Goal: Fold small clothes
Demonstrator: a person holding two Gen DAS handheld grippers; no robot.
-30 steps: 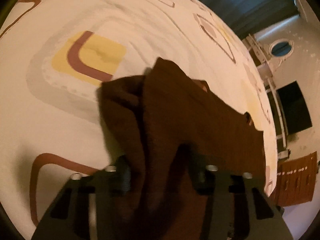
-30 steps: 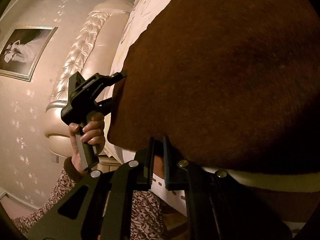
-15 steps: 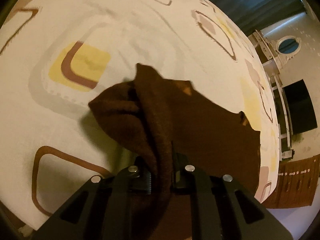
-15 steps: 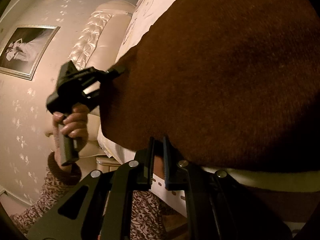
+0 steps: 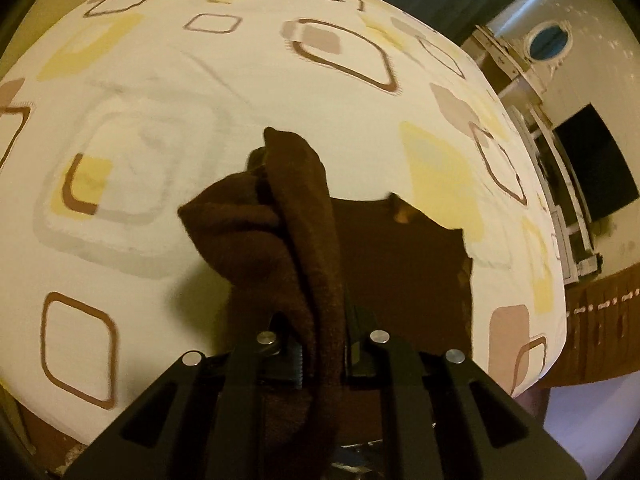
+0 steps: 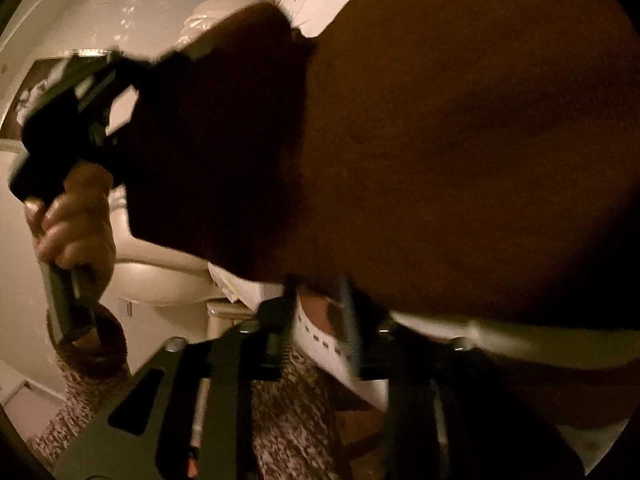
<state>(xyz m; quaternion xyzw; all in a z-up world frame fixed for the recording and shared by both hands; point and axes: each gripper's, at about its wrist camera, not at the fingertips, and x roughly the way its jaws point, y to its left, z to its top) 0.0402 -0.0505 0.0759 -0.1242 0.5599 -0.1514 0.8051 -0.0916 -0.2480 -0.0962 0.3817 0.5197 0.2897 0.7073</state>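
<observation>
Left wrist view: left hand-held gripper [image 5: 322,354] is clamped on a bunched ridge of the brown garment [image 5: 400,280], lifting it off the bed [image 5: 240,80]. Rest of the cloth lies flat on the sheet, right of centre. Looks like the first fold is in progress, nothing finished, edges not aligned.

Right wrist view: blurred. Right hand-held gripper [image 6: 316,330] has its jaws apart around the garment's near hem; no clear pinch visible. Garment [image 6: 460,140] fills most of the view. At left, a hand [image 6: 76,220] holds the other gripper tilted, with a cloth corner raised above the bed edge.
</observation>
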